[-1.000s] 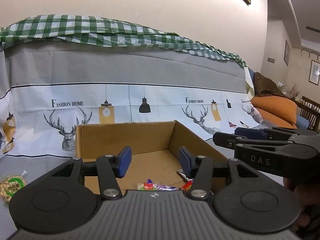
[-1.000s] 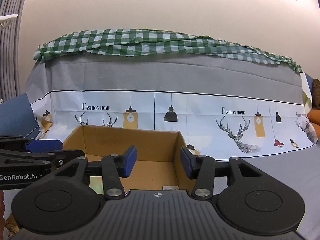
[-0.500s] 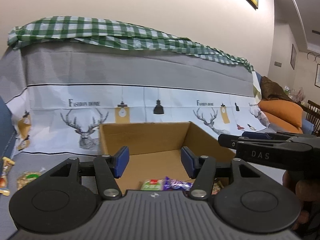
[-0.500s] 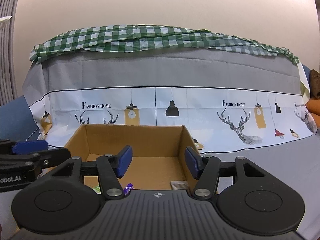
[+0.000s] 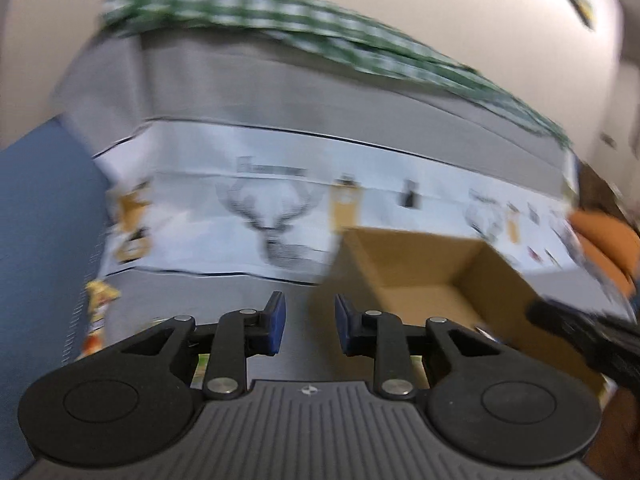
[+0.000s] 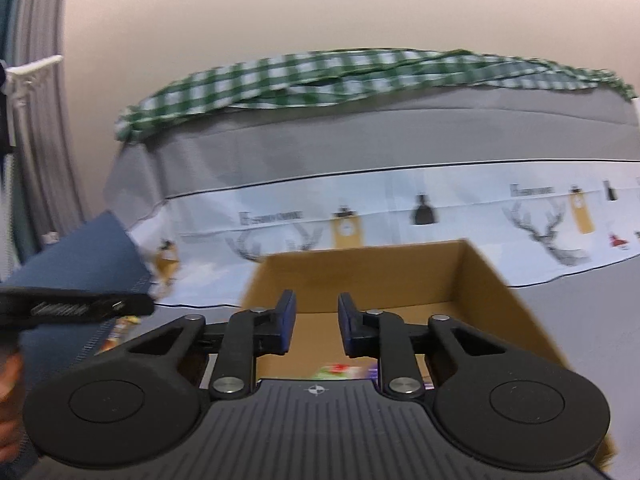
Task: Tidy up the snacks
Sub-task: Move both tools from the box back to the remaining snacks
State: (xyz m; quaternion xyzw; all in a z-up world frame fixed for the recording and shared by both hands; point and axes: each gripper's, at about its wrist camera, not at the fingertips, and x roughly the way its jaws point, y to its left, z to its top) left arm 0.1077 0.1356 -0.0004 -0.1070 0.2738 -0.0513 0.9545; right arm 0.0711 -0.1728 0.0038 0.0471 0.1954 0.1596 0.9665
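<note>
An open cardboard box [image 5: 420, 264] stands on the grey cloth; it also shows in the right wrist view [image 6: 372, 276]. A few wrapped snacks [image 6: 340, 370] lie on its floor by its near side. My left gripper [image 5: 307, 322] is open and empty, left of the box over the grey cloth. A yellow snack packet [image 5: 98, 308] lies to its left. My right gripper [image 6: 316, 322] is open and empty, over the box's near left part. The left gripper shows in the right wrist view [image 6: 76, 308], the right one in the left wrist view [image 5: 588, 340]. Both views are blurred.
A sofa back under a printed deer cloth [image 6: 400, 216] and green checked cloth [image 6: 320, 76] rises behind the box. A blue cushion [image 5: 44, 240] lies at left. An orange cushion [image 5: 604, 236] sits far right.
Both grippers have swung left: the box has shifted right in both views and the blue cushion has come in. Both pairs of fingers have narrowed a little.
</note>
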